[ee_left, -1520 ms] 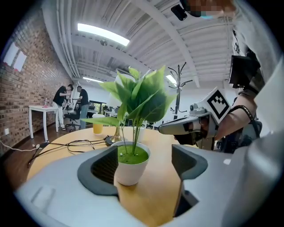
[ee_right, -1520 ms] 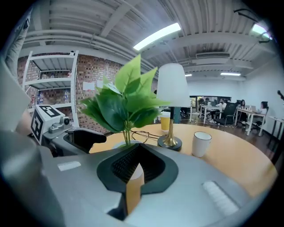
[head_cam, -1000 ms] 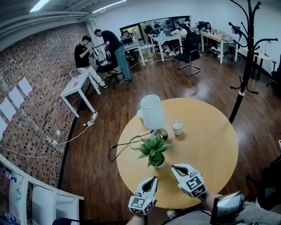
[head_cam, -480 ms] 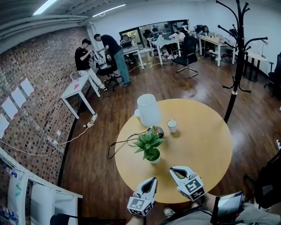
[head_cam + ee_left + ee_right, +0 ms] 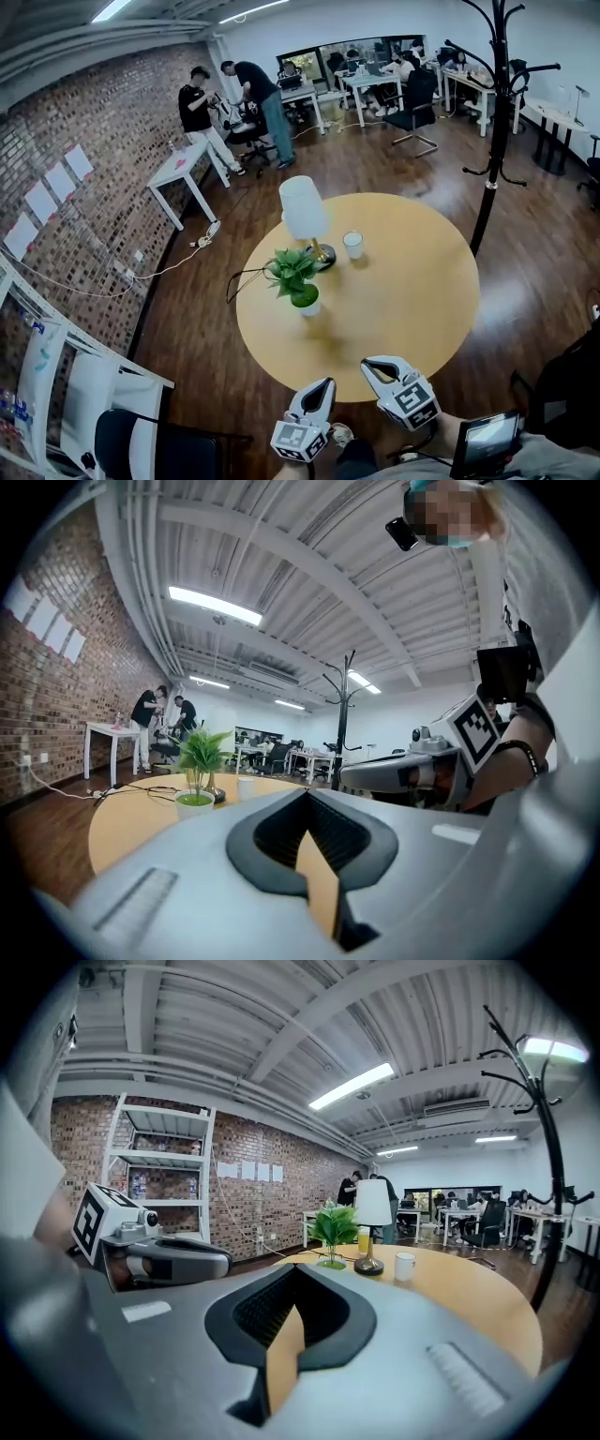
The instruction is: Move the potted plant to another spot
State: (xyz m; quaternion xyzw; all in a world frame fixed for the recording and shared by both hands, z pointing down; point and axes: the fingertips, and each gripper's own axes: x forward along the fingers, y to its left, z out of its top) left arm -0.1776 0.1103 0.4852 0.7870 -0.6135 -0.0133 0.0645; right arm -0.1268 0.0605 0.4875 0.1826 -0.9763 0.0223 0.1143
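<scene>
The potted plant, green leaves in a small white pot, stands on the left part of the round wooden table. It is next to a white lamp and a white cup. My left gripper and right gripper hover side by side at the table's near edge, well short of the plant. Both are shut and hold nothing. The left gripper view shows the plant far ahead to the left and the right gripper alongside. In the right gripper view, the plant stands ahead beside the lamp.
A black cable trails off the table's left edge. A black coat rack stands at the far right, a white shelf and a black chair at the near left. People work at desks at the back.
Both grippers have drawn back together from over the table near the plant to its near edge. The plant, lamp and cup stand where they were and now look farther off.
</scene>
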